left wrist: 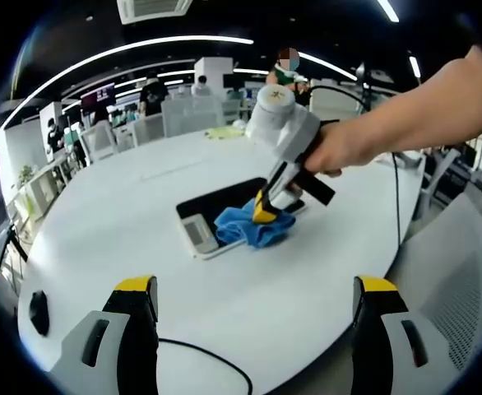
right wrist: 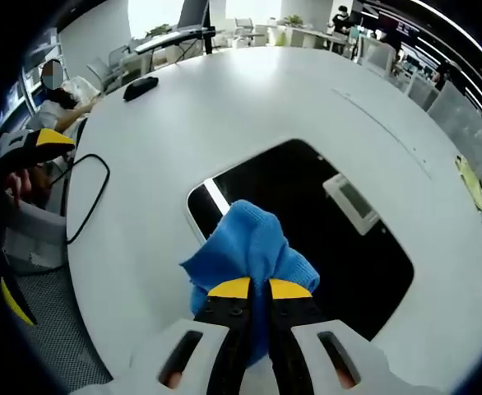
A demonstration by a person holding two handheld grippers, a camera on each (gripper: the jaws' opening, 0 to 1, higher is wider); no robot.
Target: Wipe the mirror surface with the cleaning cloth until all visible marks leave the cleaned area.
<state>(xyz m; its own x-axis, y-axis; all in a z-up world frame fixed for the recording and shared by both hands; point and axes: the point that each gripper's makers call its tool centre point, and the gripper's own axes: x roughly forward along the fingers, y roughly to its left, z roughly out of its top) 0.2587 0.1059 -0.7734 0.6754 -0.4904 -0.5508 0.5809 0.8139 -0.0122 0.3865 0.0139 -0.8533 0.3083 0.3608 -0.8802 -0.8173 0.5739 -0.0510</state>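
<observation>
Open-plan office, long ceiling lights, chairs and desks at the far side, people seated or standing in the background. We worked at a large round white table [left wrist: 142, 214].

The mirror [right wrist: 340, 239], a flat rounded rectangle, lay on the table near its middle. Its face read dark and reflected a ceiling vent. In the left gripper view we saw it past the open space of table, with the blue cloth [right wrist: 253, 247] bunched on its near edge.

Our right gripper [right wrist: 252, 288] had its yellow-tipped jaws pressed together on a fold of the cloth. The cloth sat partly on the mirror's edge and partly on the table. In the left gripper view the same tool came in from the right, held in a hand [left wrist: 340, 148], tips down into the cloth.

Our left gripper [left wrist: 257, 288] hung above the near part of the table, well apart from the mirror, jaws spread wide with nothing between them.

A black cable [left wrist: 216, 362] ran across the table near the left gripper. A small dark object [left wrist: 39, 311] rested near the table's edge.
</observation>
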